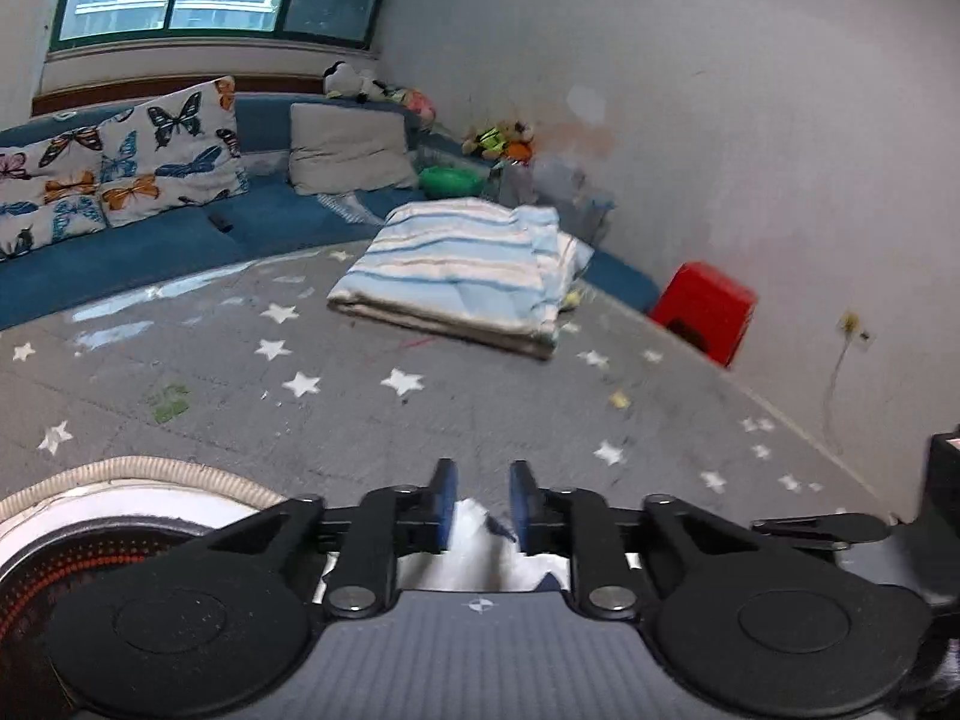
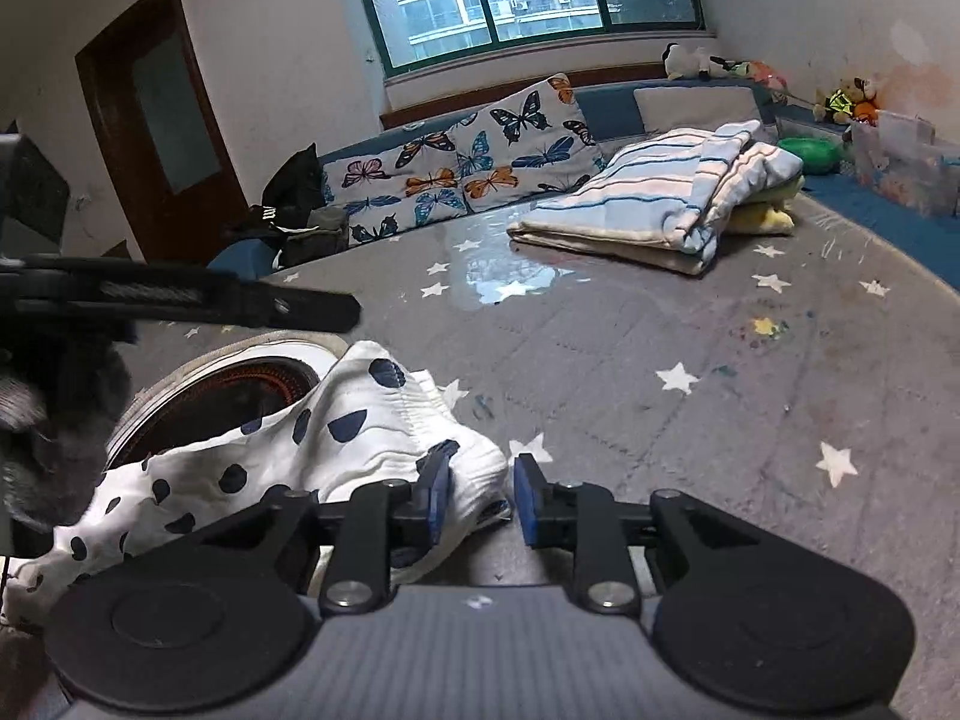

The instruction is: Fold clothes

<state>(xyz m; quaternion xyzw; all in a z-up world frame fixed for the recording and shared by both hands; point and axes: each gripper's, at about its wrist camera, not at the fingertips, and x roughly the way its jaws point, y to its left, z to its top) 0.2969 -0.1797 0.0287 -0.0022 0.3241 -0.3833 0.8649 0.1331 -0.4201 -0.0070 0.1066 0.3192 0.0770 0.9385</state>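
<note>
One white garment (image 2: 336, 438) with navy polka dots lies crumpled on the star-print mat (image 2: 660, 360), draped over a round basket's rim (image 2: 180, 384). Right gripper (image 2: 477, 495) and left gripper (image 1: 483, 507) both sit parted around its folds, not pinching.

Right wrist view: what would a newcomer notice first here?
The white garment with navy dots, draped from the round basket into the open right gripper. Beyond it, a striped folded blanket lies on the grey star-patterned mat, before butterfly cushions.
</note>
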